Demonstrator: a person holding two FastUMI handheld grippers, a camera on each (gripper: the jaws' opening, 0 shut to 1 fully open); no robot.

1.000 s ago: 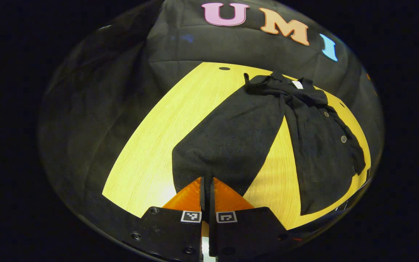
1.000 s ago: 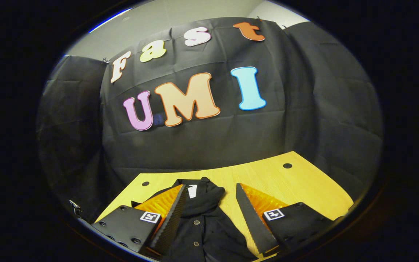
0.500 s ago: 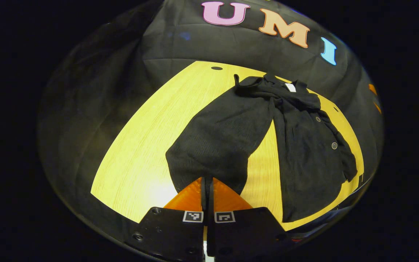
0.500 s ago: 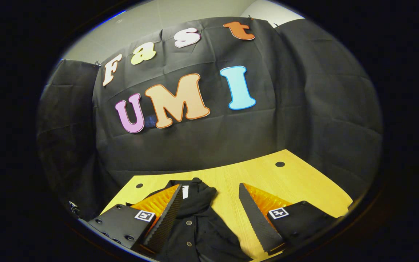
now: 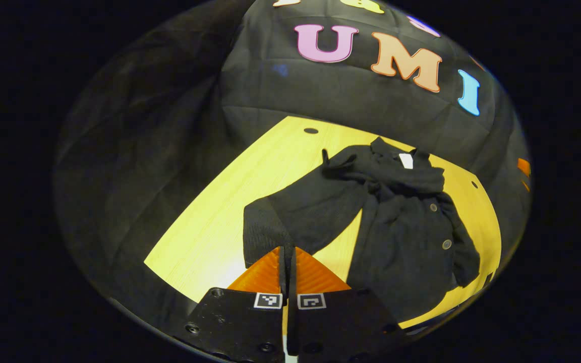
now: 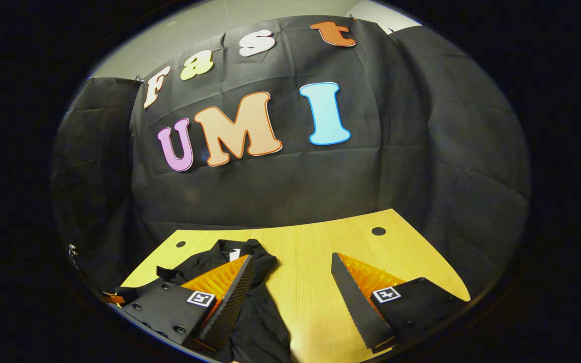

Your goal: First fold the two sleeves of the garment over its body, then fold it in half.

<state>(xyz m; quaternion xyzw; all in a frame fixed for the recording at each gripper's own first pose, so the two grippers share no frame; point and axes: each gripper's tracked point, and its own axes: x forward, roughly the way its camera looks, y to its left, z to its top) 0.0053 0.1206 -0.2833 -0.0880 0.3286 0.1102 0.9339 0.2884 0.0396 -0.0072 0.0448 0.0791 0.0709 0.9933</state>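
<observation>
One ribbed black sleeve [image 5: 300,217] pinched in the left claw [image 5: 287,257].

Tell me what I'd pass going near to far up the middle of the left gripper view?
Tool shut on sleeve → bare table → hole → wall cloth.

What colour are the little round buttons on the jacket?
The small round buttons on the black button-up jacket look dark grey, seen best in the left gripper view.
</observation>
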